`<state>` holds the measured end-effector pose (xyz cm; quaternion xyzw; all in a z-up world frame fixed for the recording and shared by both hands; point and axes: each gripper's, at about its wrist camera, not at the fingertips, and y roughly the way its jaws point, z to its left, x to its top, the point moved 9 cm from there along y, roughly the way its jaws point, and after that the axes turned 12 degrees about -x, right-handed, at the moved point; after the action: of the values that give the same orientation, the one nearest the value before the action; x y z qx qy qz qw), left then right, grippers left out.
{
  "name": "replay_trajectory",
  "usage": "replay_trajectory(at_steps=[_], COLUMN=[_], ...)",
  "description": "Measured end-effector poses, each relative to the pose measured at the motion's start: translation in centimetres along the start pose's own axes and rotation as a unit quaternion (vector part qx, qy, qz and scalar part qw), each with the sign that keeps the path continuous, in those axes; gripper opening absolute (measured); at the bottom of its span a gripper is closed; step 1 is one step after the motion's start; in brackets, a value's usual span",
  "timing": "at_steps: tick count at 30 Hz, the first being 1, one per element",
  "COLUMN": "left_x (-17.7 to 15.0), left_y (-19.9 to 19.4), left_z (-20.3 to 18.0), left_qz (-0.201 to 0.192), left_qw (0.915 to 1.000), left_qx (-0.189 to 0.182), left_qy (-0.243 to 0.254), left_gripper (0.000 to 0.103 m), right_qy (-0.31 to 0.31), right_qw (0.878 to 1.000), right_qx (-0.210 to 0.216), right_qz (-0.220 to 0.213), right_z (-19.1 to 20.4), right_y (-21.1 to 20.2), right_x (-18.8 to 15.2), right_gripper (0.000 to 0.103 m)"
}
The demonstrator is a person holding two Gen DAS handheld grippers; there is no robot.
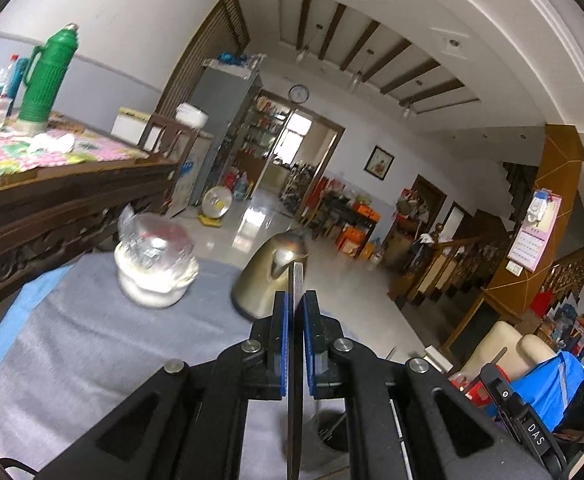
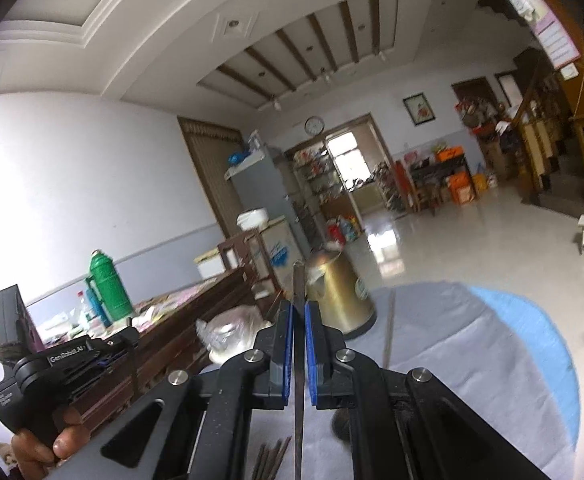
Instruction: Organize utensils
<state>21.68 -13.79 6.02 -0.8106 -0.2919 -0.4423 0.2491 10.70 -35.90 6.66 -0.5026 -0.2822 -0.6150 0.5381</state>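
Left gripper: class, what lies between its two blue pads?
A flat metal utensil, edge-on, clamped in the left gripper; left wrist view.

Both grippers, left (image 1: 296, 304) and right (image 2: 299, 314), are black with bright blue pads (image 1: 284, 344) lining the jaws and silver pivot pins. The utensil (image 1: 295, 364) clamped in each is dull grey steel. The surface (image 1: 91, 344) wears a grey cloth edged light blue. At 12 o'clock stands a brassy gold kettle (image 1: 265, 276); at 10 o'clock a green flask (image 1: 45, 76) on a pink, green and white patchwork cloth (image 1: 31, 152)
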Motion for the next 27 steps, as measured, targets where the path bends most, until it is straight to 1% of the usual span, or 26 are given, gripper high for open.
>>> replay_trajectory(at_steps=[2, 7, 12, 15, 21, 24, 27], left_x=[0.6, 1.5, 2.0, 2.0, 2.0, 0.9, -0.9], left_y=[1.2, 4.2, 7.2, 8.6, 11.1, 12.2, 13.0], left_z=[-1.3, -3.9, -5.1, -5.5, -5.5, -5.2, -4.8], left_qz=[-0.005, -0.014, -0.033, -0.039, -0.052, -0.049, -0.043], left_qw=[0.9999, 0.9994, 0.9987, 0.9986, 0.9982, 0.9982, 0.9978], left_qx=[-0.009, -0.027, -0.025, -0.025, -0.02, -0.006, 0.013], left_qy=[0.006, 0.014, 0.028, 0.027, 0.025, 0.033, 0.049], left_gripper=[0.007, 0.007, 0.007, 0.007, 0.007, 0.007, 0.007], right_qy=[0.0, 0.008, 0.008, 0.005, -0.004, -0.002, 0.001], right_qw=[1.0, 0.999, 0.998, 0.997, 0.997, 0.998, 0.998], right_qx=[-0.011, -0.033, -0.054, -0.062, -0.07, -0.068, -0.067], right_qz=[-0.016, -0.031, -0.044, -0.038, -0.016, -0.003, 0.011], right_z=[-0.8, -2.6, -3.8, -4.5, -5.4, -5.8, -6.2], right_y=[0.3, 1.6, 3.1, 4.4, 6.1, 6.7, 7.1], right_x=[1.3, 3.3, 4.4, 4.3, 2.4, 1.6, 0.5], right_gripper=[0.006, 0.006, 0.006, 0.006, 0.006, 0.006, 0.006])
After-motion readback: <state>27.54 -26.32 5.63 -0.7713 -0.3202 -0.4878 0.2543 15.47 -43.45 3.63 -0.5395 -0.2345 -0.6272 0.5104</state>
